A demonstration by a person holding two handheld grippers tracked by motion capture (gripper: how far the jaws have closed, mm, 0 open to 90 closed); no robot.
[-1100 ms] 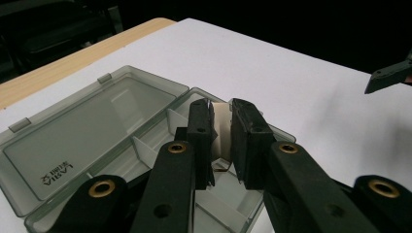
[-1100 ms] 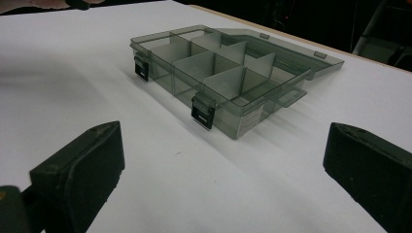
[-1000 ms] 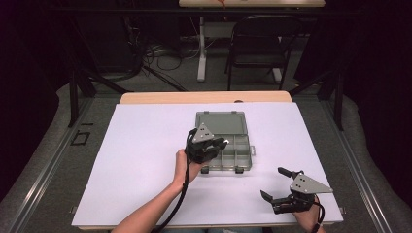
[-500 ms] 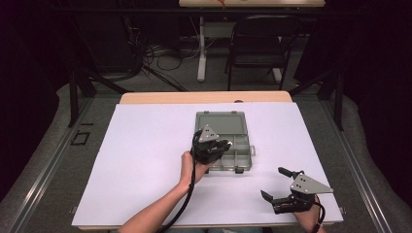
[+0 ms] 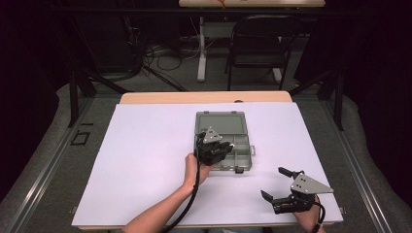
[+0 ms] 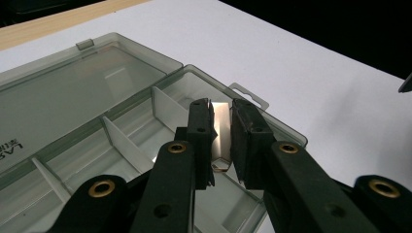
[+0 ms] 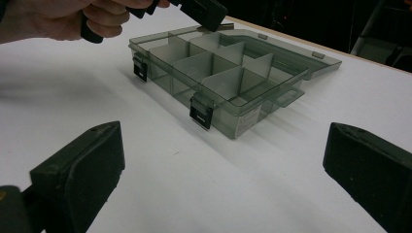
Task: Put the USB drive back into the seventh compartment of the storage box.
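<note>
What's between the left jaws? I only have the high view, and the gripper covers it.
Observer: The left gripper has its jaws set close on either side of a clear divider in the box. Actual contact I can't tell.
Operator: Latches?
Observer: Both black latches hang undone on the front wall.
Operator: Anything in the box?
Observer: The compartments seen from the right gripper view look empty.
Operator: Right jaws?
Observer: The right gripper is wide open, holds nothing and faces the latch side.
</note>
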